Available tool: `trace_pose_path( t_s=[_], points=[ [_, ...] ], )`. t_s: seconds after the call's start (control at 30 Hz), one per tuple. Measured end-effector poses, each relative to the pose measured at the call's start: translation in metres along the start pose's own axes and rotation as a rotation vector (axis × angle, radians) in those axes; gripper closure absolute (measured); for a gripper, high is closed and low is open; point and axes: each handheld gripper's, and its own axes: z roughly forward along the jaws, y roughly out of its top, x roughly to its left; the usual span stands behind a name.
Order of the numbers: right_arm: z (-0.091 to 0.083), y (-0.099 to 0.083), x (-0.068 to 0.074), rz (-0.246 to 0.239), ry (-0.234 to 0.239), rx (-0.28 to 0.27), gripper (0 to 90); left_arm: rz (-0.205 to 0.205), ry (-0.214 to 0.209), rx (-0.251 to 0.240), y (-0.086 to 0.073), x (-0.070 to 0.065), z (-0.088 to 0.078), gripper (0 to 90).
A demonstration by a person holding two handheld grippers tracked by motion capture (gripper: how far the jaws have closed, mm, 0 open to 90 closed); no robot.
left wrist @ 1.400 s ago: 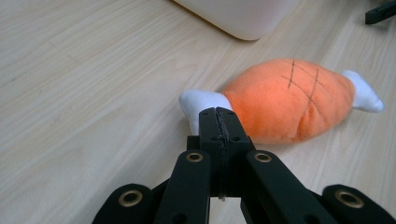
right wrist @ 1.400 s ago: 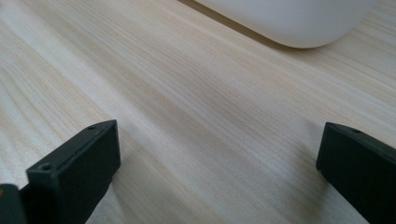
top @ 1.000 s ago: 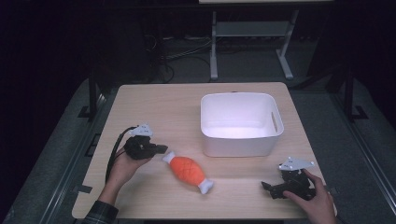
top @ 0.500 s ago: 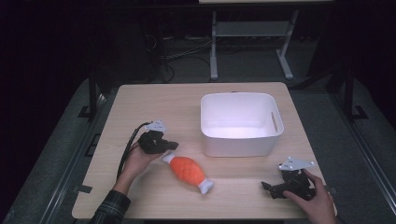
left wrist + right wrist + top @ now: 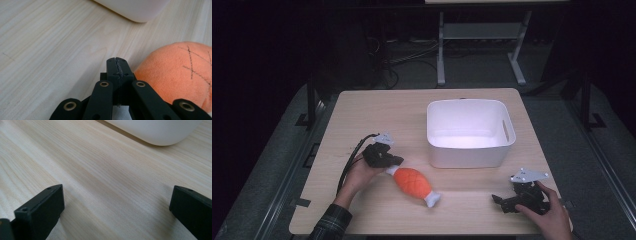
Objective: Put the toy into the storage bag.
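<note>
The left gripper (image 5: 388, 160) is sitting left of centre in the high view, jaws pressed together with nothing between them, just beside the orange toy (image 5: 413, 183) lying mid-desk (image 5: 377, 112); the right gripper (image 5: 504, 201) is resting lower right, jaws spread wide; the bin (image 5: 469, 150) is standing above centre.

wooden table (image 5: 377, 112), white bin (image 5: 469, 132), orange plush toy (image 5: 413, 183)
</note>
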Motion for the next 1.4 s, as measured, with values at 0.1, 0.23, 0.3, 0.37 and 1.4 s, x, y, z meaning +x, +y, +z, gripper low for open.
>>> trace_pose_path(
  t_s=[0.1,0.23,0.3,0.37,1.4],
  points=[
    [0.000,0.000,0.000,0.002,0.000,-0.001,0.0,0.000,0.003,0.006,-0.001,-0.001,-0.001,89.6],
    [0.000,0.000,0.000,0.001,0.000,0.000,0.0,0.010,0.007,0.013,-0.005,-0.004,-0.005,89.6],
    [0.000,0.000,0.000,0.001,0.000,0.000,0.0,0.006,0.008,0.014,-0.009,-0.006,-0.007,89.6],
    [0.000,0.000,0.000,0.002,0.000,0.000,0.0,-0.003,0.000,0.017,-0.013,-0.007,-0.010,89.6],
    [0.000,0.000,0.000,0.001,0.000,0.000,0.0,-0.022,-0.041,-0.009,-0.043,-0.044,-0.029,89.6]
  ],
)
